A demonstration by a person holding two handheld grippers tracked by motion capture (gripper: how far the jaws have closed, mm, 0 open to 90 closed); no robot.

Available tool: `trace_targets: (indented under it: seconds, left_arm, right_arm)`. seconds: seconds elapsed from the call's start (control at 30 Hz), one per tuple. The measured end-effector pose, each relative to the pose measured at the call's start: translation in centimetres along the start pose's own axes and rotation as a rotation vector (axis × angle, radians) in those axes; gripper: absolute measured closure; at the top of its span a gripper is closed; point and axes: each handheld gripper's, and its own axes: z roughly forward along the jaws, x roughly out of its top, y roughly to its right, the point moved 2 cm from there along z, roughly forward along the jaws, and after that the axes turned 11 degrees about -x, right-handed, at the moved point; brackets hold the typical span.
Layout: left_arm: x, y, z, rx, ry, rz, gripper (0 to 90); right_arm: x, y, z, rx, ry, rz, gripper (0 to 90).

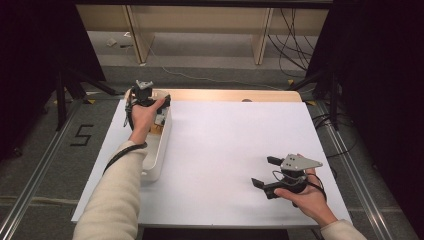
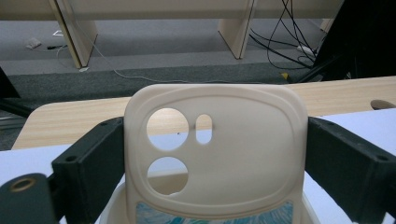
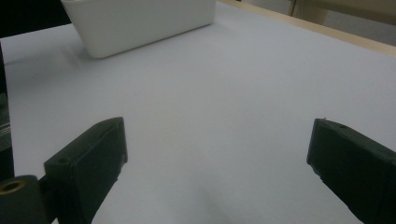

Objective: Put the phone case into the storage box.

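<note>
We count two grippers: the left gripper (image 1: 161, 104) at the far left and the right gripper (image 1: 263, 172) at the near right, each with two black jaws. We see one cream phone case (image 2: 219, 149), with three holes cut in it, two round and one small oval. There is one white bin (image 1: 159, 150) on the left, one white sheet (image 1: 225, 145) and one wooden table (image 1: 225, 95). Two hands, two sleeves.

lab: black curtains (image 1: 30, 60), loose floor cables (image 1: 295, 45), rail frame (image 1: 30, 175).
</note>
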Motion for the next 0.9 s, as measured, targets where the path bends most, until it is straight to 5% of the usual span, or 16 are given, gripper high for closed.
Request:
trace_targets:
  seconds: [0.9]
  left_arm:
    - [0.94,0.85,-0.32,0.006,0.006,0.013,0.0]
  right_arm:
    - [0.00,-0.02,0.00,0.000,0.000,-0.002,6.0]
